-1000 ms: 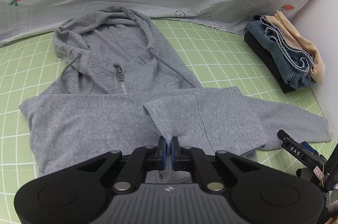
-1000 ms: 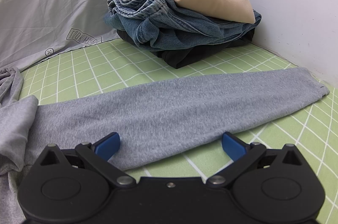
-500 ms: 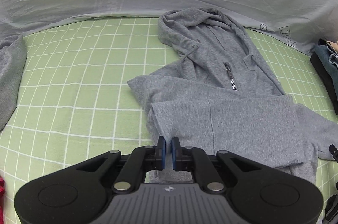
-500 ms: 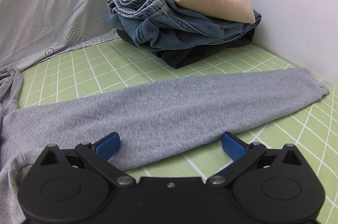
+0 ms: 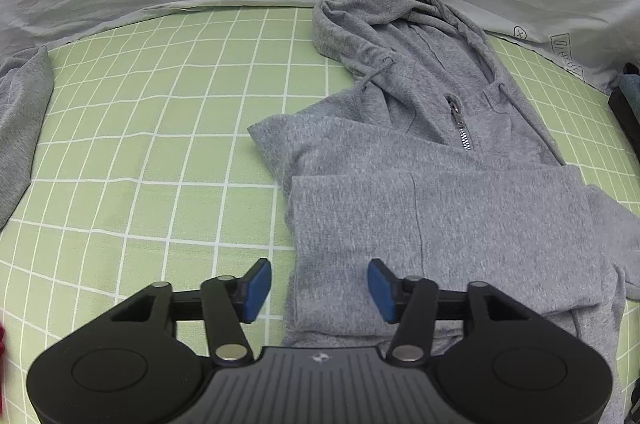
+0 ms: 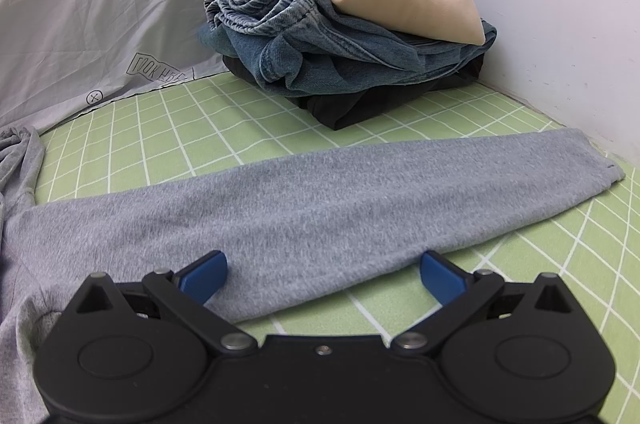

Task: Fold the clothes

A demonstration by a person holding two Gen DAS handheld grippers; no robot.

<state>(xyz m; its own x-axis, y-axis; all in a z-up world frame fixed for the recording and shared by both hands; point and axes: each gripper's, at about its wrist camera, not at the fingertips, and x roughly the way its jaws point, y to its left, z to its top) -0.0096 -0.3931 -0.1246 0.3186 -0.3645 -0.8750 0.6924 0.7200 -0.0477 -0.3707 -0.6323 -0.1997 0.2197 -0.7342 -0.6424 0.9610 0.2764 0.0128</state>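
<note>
— Where is the hoodie?
— Flat on the green bed sheet, one sleeve stretched out.
— Your grippers?
— My left gripper and right gripper have jaws wide apart, holding nothing.

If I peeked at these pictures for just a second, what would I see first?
The gray hoodie spread on the green checked sheet, with one sleeve already folded across its front and the other sleeve lying out straight. Next, the pile of folded clothes in the corner by the wall, tan on top of blue denim. Both grippers, left and right, hang open over the hoodie.
</note>
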